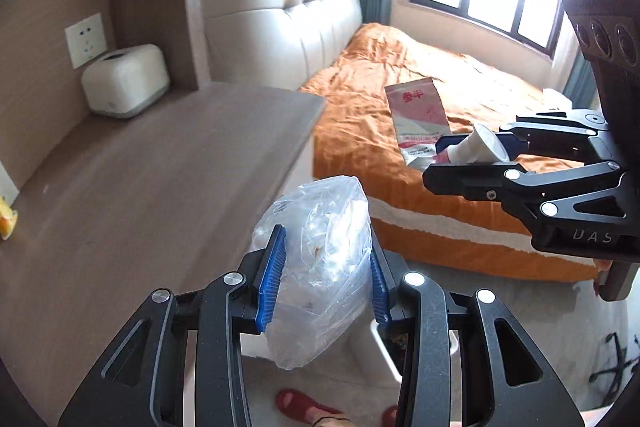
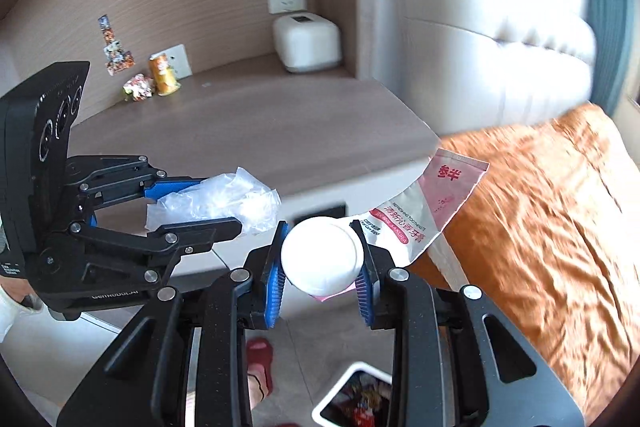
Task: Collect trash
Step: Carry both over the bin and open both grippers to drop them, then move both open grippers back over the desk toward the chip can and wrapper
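Already two pieces picked up — crinkly clear plastic bag (image 1: 320, 267) squeezed in left tongs (image 1: 326, 279), pink-and-white toothpaste tube (image 2: 400, 223) pinched in right tongs (image 2: 322, 267). Above white bin (image 2: 352, 397), not dropped yet — wrappers (image 2: 138, 87) left on brown desk (image 2: 260, 123).

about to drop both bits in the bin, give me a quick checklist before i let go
1. Left gripper shut on the plastic bag: ok.
2. Right gripper shut on the toothpaste tube at its cap end: ok.
3. Trash bin open below: ok.
4. Bag directly over the bin: cannot tell.
5. Tube directly over the bin: cannot tell.
6. Counter wrappers collected: not ok.
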Available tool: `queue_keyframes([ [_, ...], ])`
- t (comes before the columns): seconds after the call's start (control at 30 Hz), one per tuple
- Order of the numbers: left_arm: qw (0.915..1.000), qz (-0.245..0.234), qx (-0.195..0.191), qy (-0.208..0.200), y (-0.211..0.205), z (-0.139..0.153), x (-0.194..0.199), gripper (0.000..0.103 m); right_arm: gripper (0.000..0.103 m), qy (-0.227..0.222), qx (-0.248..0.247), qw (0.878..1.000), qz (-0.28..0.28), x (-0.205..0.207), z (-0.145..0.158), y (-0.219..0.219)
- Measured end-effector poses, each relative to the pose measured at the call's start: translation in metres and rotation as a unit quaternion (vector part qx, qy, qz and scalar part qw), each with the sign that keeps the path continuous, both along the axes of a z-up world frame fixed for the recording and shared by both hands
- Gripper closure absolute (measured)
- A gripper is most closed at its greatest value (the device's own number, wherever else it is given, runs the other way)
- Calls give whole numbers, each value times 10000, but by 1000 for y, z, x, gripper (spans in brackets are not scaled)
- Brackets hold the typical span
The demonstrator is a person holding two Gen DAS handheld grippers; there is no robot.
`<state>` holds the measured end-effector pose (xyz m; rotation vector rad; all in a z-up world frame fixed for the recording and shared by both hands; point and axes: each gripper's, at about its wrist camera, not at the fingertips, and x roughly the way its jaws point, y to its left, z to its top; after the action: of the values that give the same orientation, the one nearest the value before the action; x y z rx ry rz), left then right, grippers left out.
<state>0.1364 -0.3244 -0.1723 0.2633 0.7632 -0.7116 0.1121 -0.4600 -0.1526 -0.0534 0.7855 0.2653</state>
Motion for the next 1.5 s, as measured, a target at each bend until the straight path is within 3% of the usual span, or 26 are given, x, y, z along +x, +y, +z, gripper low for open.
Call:
queue_keyframes([
  [0.23,9959,-764,153,463,-62,-58,-55,65,72,434,167,9963,-719,-62,-48,-51],
  [0.33,9902,-1101,175,844,-86,-98,-67,65,72,637,366,9927,-957,-79,-78,-68],
  [0.57,9784,-1585,470,1239,-134,-192,-89,65,72,1000,467,9841,-1393,-93,-164,-98],
  [0.63,9751,-1618,425,1455,-139,-220,-83,59,70,1050,387,9825,-1492,-96,-187,-105],
  [0.67,9729,-1636,442,1575,-143,-233,-81,36,50,1081,321,9813,-1559,-97,-198,-107],
  [0.7,9702,-1651,489,1707,-146,-247,-80,5,11,1151,257,9799,-1610,-97,-210,-110],
  [0.73,9698,-1624,501,1751,-149,-258,-79,5,3,1164,225,9790,-1658,-100,-221,-113],
  [0.93,9704,-1493,689,1770,-155,-299,-77,5,4,1460,52,9732,-1774,-111,-273,-129],
  [1.07,9712,-1431,690,1778,-152,-293,-78,5,4,1529,100,9694,-1916,-115,-279,-134],
  [1.2,9732,-1360,655,1733,-149,-275,-74,5,4,1473,150,9690,-1980,-116,-264,-135],
  [1.5,9872,-970,316,1230,-123,-182,-65,5,4,829,87,9813,-1736,-109,-169,-111],
])
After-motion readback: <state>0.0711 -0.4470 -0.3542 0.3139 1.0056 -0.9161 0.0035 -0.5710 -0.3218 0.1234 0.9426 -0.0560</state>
